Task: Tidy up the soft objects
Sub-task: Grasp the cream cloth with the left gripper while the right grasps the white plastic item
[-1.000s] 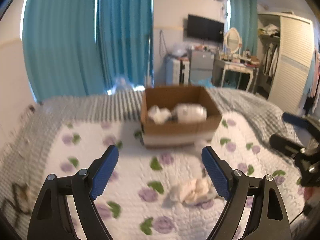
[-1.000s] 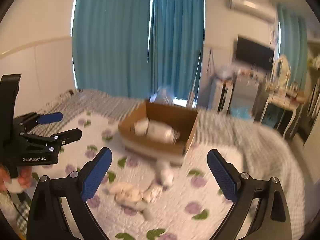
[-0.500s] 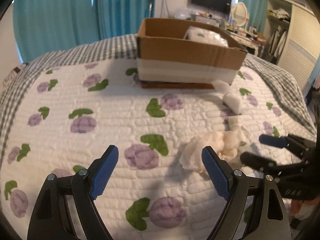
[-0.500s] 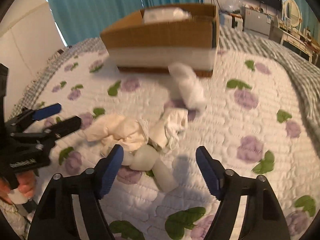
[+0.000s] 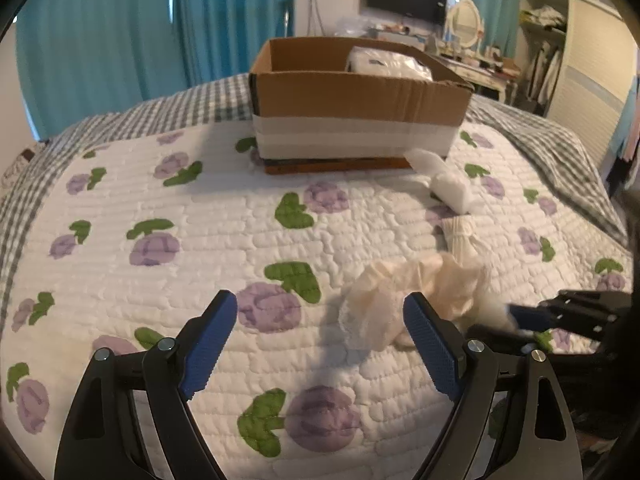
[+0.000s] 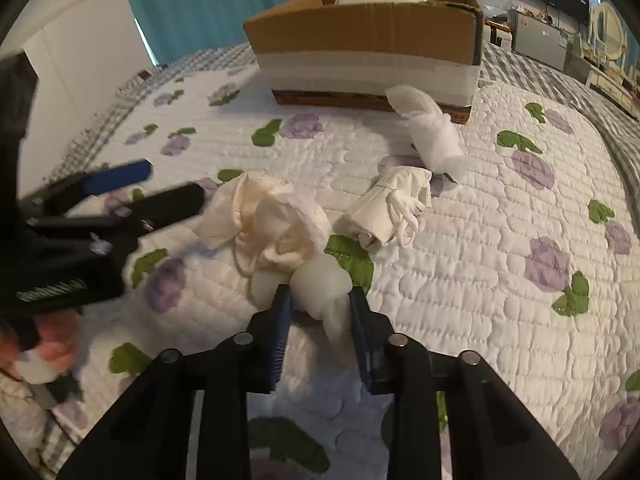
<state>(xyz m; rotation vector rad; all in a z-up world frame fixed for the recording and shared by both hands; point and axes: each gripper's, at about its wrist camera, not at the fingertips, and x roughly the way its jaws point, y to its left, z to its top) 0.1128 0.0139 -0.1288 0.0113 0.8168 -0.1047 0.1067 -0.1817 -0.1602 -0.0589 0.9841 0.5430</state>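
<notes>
My right gripper is shut on a rolled white sock bundle lying on the floral quilt. A crumpled cream cloth lies just beyond it, also in the left wrist view. A folded white sock and a wrapped white bundle lie further on, toward the cardboard box. My left gripper is open and empty, low over the quilt, its right finger beside the cream cloth. The box holds a white packet.
The quilt covers a bed with a grey checked blanket round its edges. Teal curtains hang behind. A dressing table and wardrobe stand at the back right. The left gripper shows at the left of the right wrist view.
Both grippers came down close to the quilt. The right gripper moved forward and closed its fingers on the rolled sock bundle. The left gripper stayed open and edged toward the cream cloth.
</notes>
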